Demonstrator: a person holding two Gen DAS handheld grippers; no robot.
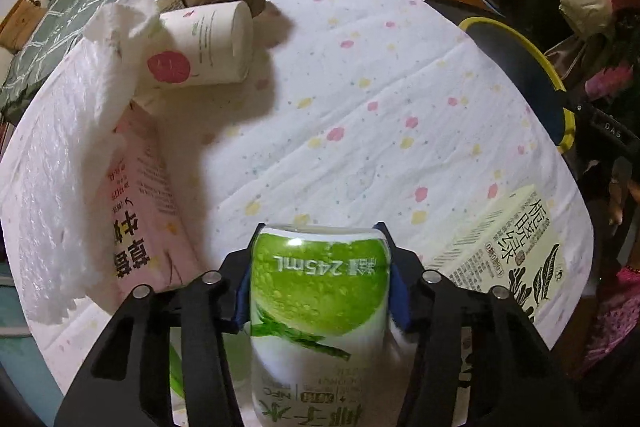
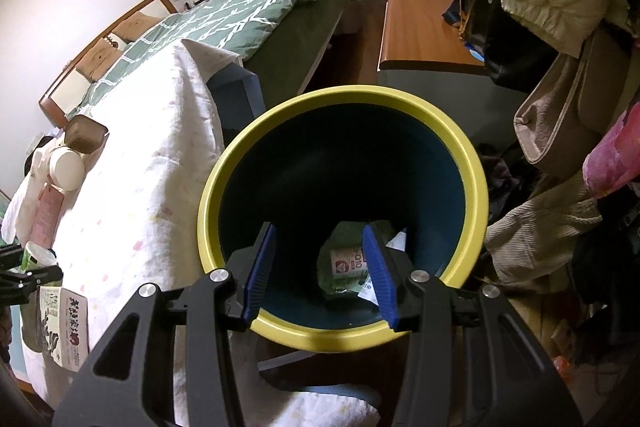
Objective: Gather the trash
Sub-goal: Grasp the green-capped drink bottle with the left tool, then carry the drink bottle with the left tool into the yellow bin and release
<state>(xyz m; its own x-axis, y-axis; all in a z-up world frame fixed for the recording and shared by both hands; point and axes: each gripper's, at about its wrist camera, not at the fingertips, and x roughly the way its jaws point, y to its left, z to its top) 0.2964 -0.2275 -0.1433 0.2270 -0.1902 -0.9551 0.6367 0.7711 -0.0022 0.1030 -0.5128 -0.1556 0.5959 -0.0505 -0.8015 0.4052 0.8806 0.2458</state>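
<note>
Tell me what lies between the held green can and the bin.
Left wrist view: only bare flowered tablecloth between the green can and the bin.

Green can (image 1: 320, 307) bottom cut by frame edge; bin (image 2: 256, 143) contents dim, partly behind right tongs (image 2: 320, 275).

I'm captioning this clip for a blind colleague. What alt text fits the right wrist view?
The open right gripper hovers over a yellow-rimmed dark bin with trash at the bottom. Left of it stands a cloth-covered table with more litter.
</note>
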